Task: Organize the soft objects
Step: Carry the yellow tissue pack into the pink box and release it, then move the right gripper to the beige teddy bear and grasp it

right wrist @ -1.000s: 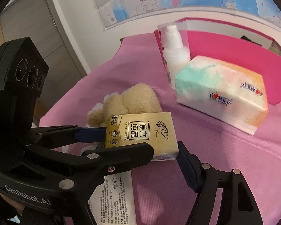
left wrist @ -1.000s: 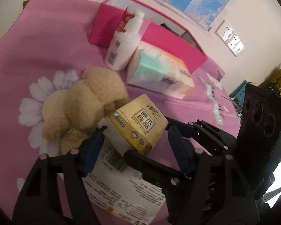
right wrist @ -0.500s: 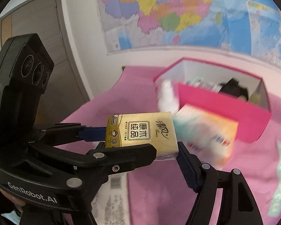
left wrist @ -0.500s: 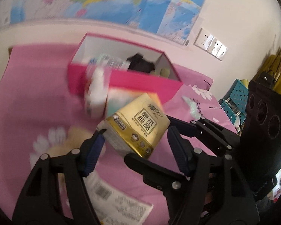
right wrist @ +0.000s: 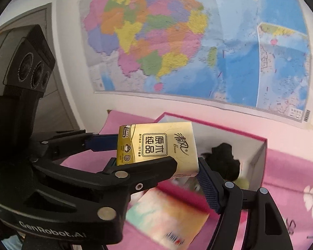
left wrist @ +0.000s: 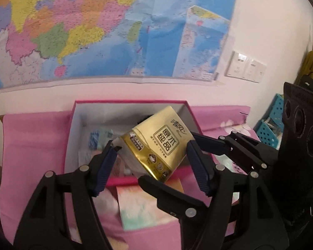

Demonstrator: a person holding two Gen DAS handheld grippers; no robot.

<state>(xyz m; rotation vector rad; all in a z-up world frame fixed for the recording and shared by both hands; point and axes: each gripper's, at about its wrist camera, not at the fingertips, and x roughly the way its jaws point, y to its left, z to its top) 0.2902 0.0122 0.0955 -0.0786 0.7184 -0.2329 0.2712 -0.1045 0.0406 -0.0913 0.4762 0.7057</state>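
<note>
A gold tissue pack [left wrist: 156, 145] [right wrist: 156, 143] hangs in the air, gripped from two sides. My left gripper [left wrist: 152, 162] is shut on it, blue pads against its left corner and right edge. My right gripper [right wrist: 158, 175] is shut on it too, with its fingers crossing under and beside the left gripper's. In the left wrist view the pack is in front of the open pink box [left wrist: 73, 135] [right wrist: 260, 145], which holds a black item [right wrist: 223, 158] and some packets. A pastel tissue pack [left wrist: 146, 208] [right wrist: 167, 214] lies on the bedsheet in front of the box.
The box stands on a pink flowered bedsheet [left wrist: 31, 145] against a wall with a large map [left wrist: 94, 31]. Wall sockets [left wrist: 246, 68] and a blue basket [left wrist: 269, 129] are at the right. In the right wrist view a grey door [right wrist: 52, 95] is at the left.
Both grippers have risen with the gold pack, from low over the bedsheet to in front of the open box. The plush toy and the lotion bottle have dropped out of view.
</note>
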